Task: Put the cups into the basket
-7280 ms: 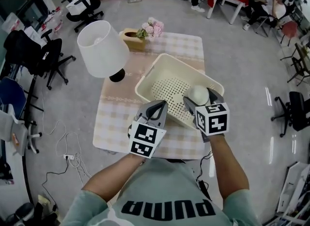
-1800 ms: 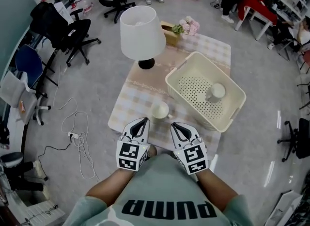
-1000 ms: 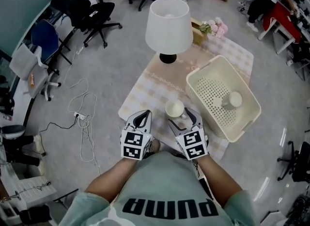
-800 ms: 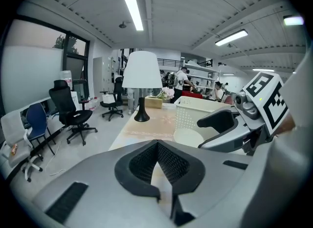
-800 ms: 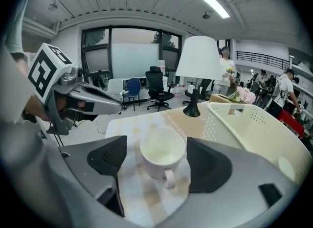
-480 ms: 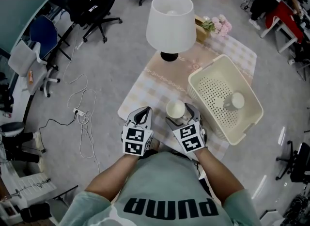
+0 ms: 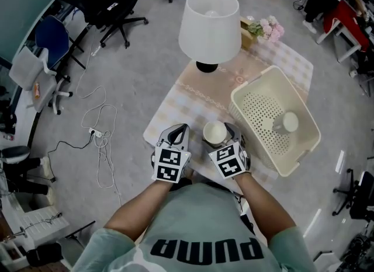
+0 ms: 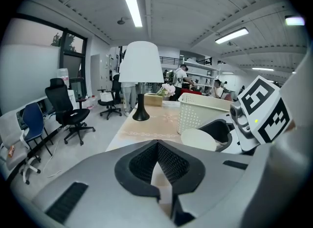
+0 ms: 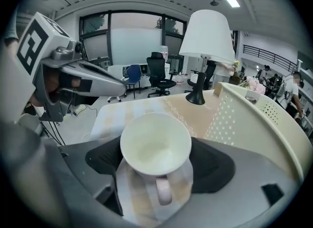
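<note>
Fingers [image 9: 215, 168] of the right gripper [image 7: 224, 138] have just been opening and stand wide apart, with a white cup [image 9: 155, 146] upright between them on the table [image 7: 175, 108], at frame centre. To its right, the basket [image 7: 250, 85] holds another cup [image 7: 288, 122]. Left gripper [image 8: 164, 196] is closed on nothing, tilted down beside.

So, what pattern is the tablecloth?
The tablecloth is a pale beige-and-white check; head view shows it best.
</note>
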Action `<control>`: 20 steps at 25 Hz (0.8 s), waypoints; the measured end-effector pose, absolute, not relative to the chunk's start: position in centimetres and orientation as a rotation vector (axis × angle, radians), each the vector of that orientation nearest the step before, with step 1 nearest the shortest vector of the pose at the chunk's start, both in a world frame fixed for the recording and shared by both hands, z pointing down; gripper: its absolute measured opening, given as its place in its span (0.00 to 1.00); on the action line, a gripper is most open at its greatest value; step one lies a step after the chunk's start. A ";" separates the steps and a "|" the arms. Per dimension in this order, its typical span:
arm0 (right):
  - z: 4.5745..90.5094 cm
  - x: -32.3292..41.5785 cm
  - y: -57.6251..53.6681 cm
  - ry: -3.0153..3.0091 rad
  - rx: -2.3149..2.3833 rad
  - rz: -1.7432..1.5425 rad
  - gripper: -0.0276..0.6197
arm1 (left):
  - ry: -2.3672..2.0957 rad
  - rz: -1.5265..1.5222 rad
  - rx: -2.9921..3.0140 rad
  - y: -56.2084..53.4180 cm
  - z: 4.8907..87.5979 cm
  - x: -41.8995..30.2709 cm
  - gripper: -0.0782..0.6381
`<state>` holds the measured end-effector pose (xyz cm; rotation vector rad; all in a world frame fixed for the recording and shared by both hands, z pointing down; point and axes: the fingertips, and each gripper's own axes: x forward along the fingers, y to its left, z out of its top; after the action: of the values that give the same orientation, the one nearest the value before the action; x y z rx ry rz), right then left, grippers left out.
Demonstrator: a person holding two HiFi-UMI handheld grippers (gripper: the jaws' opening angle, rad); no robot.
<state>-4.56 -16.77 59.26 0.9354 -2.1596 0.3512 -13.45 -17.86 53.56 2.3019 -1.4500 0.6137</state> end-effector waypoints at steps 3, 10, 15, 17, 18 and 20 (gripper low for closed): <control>59.6 -4.7 -16.9 -2.161 0.935 0.343 0.64 | -1.447 0.625 2.309 -18.1 53.6 -13.5 0.11; 59.5 -4.8 -17.1 -2.177 0.934 0.349 0.64 | -1.432 0.625 2.324 -18.2 53.4 -13.3 0.11; 57.9 -5.0 -16.8 -2.202 0.954 0.349 0.64 | -1.423 0.620 2.346 -18.2 53.0 -13.2 0.11; 56.9 -5.0 -16.6 -2.215 0.967 0.359 0.64 | -1.423 0.618 2.351 -18.2 52.9 -13.2 0.11; 56.4 -5.0 -16.5 -2.219 0.972 0.364 0.64 | -1.424 0.616 2.351 -18.1 52.8 -13.3 0.11; 55.0 -5.1 -16.3 -2.235 0.981 0.367 0.64 | -1.423 0.610 2.351 -18.0 52.4 -13.3 0.11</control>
<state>-5.10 -16.29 55.04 0.9809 -2.2351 0.3674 -13.28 -18.00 52.39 2.3511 -1.4228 0.6097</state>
